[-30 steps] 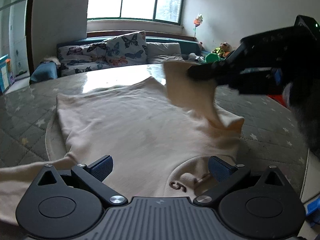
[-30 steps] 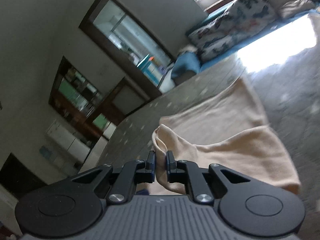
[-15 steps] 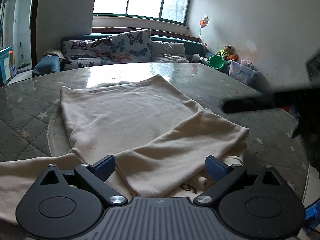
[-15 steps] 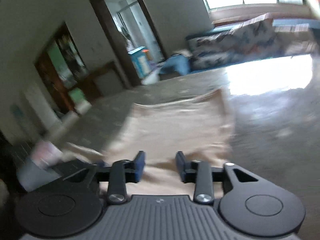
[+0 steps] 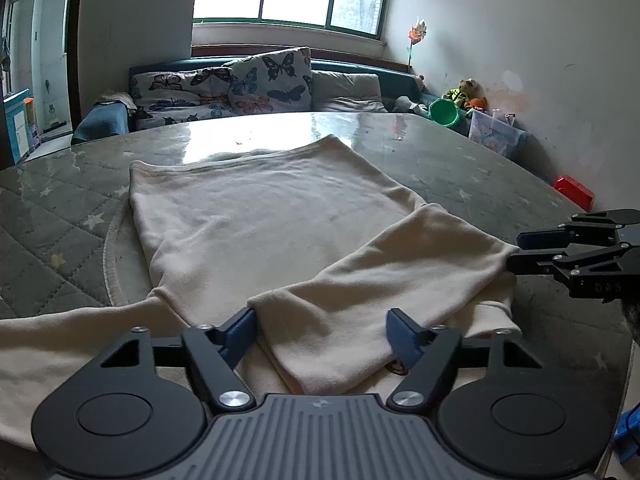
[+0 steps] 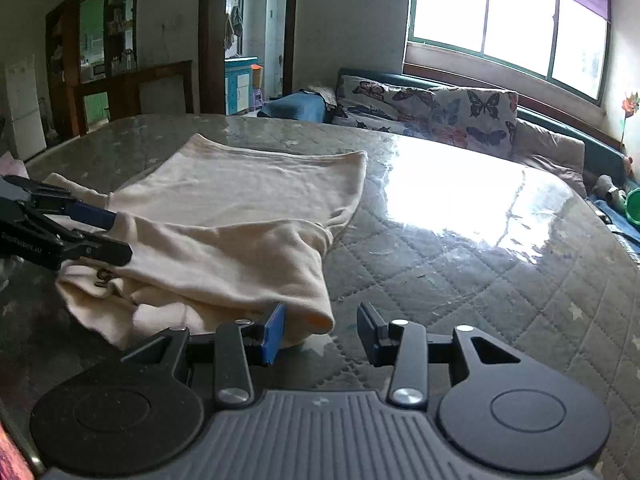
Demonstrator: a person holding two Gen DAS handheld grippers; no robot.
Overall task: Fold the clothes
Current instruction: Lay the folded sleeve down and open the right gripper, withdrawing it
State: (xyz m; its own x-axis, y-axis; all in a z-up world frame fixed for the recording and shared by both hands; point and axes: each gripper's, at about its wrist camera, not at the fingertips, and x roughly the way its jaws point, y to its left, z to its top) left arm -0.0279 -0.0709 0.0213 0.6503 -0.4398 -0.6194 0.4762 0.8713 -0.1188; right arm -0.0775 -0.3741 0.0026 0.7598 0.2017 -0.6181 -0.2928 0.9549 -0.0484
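A cream sweatshirt (image 5: 260, 216) lies flat on the quilted grey table (image 5: 480, 176). One sleeve (image 5: 400, 264) is folded across its lower part. My left gripper (image 5: 322, 334) straddles that sleeve's cuff end, and its jaws are closing with the cloth between them; the pads do not visibly pinch it. In the right wrist view this gripper (image 6: 110, 232) sits at the left over the sleeve (image 6: 224, 252). My right gripper (image 6: 322, 334) is open at the sleeve's folded corner, holding nothing. The left wrist view shows it (image 5: 516, 249) at the fold's right edge.
The other sleeve (image 5: 60, 332) trails off to the lower left. Bare glossy table (image 6: 460, 260) stretches to the right of the sweatshirt (image 6: 260, 184). Behind the table stands a sofa with butterfly cushions (image 5: 264, 80). A green bucket (image 5: 444, 114), toys and a red box (image 5: 574, 192) lie by the wall.
The right gripper laid the raised sleeve across the sweatshirt, let go, rolled level and drew back to the fold's edge. The left jaws have narrowed around the cuff.
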